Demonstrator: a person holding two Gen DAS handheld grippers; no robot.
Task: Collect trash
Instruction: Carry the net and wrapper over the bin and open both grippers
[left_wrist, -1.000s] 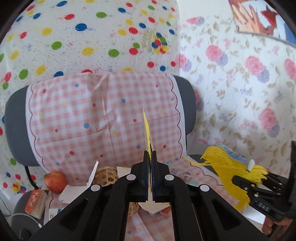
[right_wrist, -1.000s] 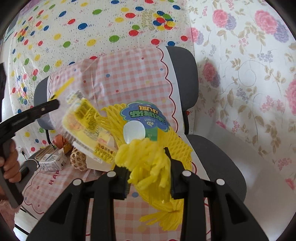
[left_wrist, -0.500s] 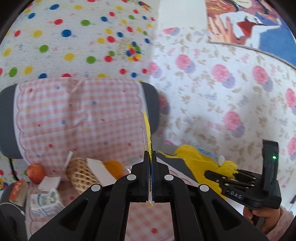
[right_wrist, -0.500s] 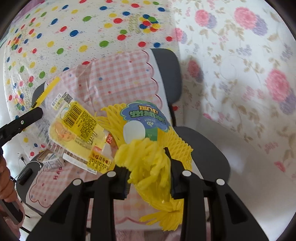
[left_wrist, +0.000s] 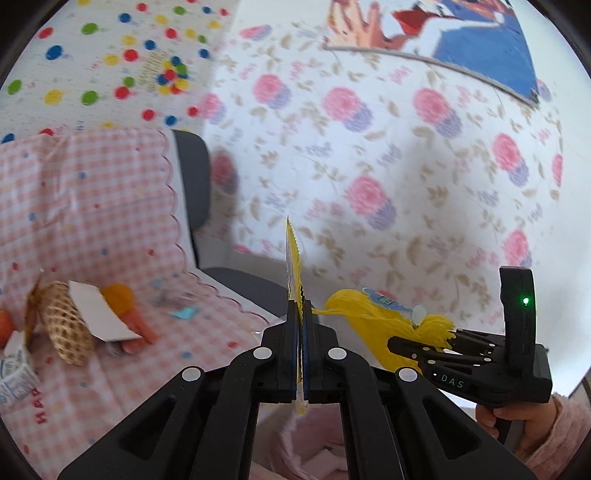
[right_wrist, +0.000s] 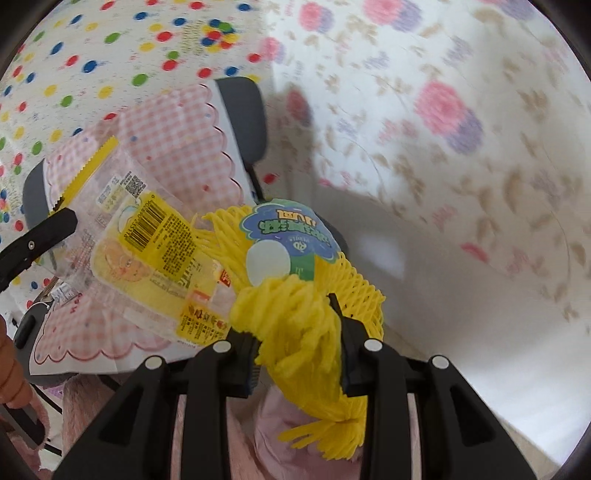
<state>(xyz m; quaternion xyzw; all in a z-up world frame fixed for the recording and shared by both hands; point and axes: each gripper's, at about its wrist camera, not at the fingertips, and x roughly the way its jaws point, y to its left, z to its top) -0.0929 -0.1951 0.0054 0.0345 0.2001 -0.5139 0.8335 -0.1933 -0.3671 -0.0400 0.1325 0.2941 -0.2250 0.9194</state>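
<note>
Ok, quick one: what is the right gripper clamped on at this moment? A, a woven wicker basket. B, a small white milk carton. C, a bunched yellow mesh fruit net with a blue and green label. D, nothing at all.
C: the right gripper has its two black fingers pressed on either side of the bunched yellow mesh fruit net, whose blue and green label sits just above the jaws.

Clear-and-yellow wrapper (right_wrist: 147, 254) hanging flat, airborne; bunched yellow foam net (right_wrist: 310, 325) with blue-green label, airborne beside it.
</note>
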